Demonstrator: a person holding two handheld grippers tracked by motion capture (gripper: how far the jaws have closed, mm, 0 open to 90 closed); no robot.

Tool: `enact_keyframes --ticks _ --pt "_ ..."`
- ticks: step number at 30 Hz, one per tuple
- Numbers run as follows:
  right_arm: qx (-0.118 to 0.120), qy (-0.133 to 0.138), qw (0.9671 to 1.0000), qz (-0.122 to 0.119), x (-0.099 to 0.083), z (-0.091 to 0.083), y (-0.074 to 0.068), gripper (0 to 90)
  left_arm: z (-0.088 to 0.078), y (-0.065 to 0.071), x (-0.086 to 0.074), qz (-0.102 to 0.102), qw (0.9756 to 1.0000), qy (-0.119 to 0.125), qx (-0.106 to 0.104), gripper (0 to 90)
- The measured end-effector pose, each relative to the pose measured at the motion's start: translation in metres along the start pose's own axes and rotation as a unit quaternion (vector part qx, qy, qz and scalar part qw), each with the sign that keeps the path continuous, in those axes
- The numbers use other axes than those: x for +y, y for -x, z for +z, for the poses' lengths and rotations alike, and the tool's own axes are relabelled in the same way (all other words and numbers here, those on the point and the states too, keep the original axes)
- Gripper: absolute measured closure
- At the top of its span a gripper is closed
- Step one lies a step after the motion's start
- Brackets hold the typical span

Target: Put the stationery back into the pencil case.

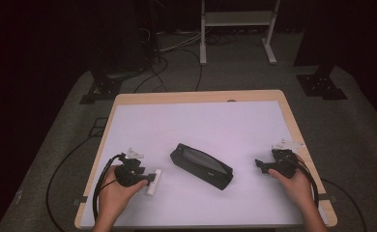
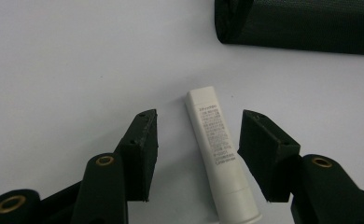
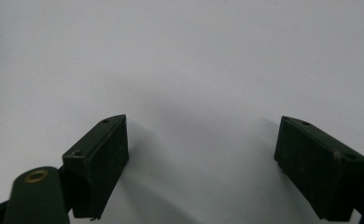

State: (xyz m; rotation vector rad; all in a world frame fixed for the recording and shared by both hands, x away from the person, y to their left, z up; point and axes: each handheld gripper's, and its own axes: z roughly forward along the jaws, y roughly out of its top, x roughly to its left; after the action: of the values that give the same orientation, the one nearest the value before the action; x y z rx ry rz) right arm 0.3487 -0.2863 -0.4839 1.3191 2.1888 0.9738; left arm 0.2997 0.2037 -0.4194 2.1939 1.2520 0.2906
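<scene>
Over on the left side of the worktop, the left hand-held gripper sits low over a white tube. The tube lies flat on the pale surface, right between the two black jaws, with a clear gap of bare worktop on either side of it, so neither pad touches it. The jaws stand partly open, about the tube's width again to spare on each side, and they grip nothing. In the left gripper view the tube's printed label faces up, and its far end reaches past the jaw tips. From the high view the same tube pokes out just beyond the left hand-held gripper, near the front edge of the worktop, with the person's left hand wrapped round the gripper body.

In the middle lies a black pouch, set at a slant, near the tube but apart from it; its edge shows at the top of the left gripper view.

At the right, the right hand-held gripper is held by the right hand close to the worktop's right edge, well apart from the pouch. Its jaws are spread wide, with bare white surface between them.
</scene>
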Motion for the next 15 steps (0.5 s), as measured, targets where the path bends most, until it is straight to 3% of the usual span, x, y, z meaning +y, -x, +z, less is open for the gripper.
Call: enact_keyframes --ticks 15 --pt "0.0 0.0 1.0 0.0 0.0 0.0 0.0 16.3 0.012 0.008 0.022 -0.015 0.9992 -0.036 0.005 55.0"
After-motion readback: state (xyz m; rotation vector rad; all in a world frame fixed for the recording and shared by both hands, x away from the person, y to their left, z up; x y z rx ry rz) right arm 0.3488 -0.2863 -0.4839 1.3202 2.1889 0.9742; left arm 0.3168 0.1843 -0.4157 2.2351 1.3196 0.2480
